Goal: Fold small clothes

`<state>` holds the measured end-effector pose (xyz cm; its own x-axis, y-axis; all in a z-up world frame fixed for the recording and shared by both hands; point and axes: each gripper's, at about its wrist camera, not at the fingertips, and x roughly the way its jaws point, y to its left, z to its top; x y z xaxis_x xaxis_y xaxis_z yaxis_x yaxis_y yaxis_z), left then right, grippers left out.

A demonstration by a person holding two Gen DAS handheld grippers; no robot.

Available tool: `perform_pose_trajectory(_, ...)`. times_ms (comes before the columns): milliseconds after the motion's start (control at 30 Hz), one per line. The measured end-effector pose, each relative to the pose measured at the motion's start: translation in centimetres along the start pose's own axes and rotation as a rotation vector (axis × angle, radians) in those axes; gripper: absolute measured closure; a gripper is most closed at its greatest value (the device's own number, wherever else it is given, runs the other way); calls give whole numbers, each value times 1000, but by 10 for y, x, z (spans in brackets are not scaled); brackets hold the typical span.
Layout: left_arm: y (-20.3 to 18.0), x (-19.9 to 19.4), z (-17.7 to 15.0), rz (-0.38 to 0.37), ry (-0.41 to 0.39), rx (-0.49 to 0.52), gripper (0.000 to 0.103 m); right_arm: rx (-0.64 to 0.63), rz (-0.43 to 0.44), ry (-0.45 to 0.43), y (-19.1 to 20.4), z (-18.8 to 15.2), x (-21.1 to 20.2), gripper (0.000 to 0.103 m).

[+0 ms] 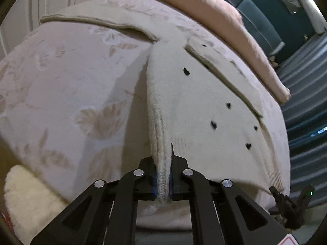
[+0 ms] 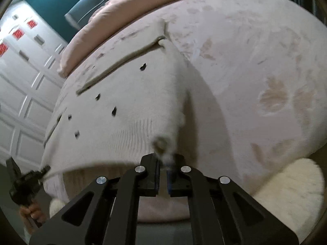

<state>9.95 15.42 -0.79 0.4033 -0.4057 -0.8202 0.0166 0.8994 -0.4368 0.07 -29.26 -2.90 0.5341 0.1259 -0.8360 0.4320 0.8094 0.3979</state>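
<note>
In the left wrist view, the left gripper (image 1: pixel 163 175) is clenched on the ribbed hem of a cream knitted sweater with small black hearts (image 1: pixel 204 106). The sweater lies spread over the near edge of a bed covered in a pale pink leaf-patterned bedspread (image 1: pixel 71 81), one sleeve stretching towards the far left edge. A pink folded duvet (image 1: pixel 220 26) lies along the far edge. The right gripper (image 1: pixel 272 190) pinches the sweater's other hem corner at the right.

In the right wrist view, the right gripper (image 2: pixel 162 175) grasps a bunched corner of the sweater (image 2: pixel 122 102), its jaws closed on the knit. The left gripper (image 2: pixel 44 170) holds the opposite corner near the bed's edge. A white fluffy rug (image 2: pixel 286 194) lies below the bedspread (image 2: pixel 255 61).
</note>
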Motion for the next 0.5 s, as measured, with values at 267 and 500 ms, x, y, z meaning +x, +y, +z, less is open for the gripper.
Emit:
perform_pose_trajectory(267,9,-19,-96,59,152,91,98,-155,-146,217,-24,-81,-29,100)
perform_pose_trajectory(500,42,-25,-101,-43,144,-64,91,-199,-250,186,-16,-94,-38,81)
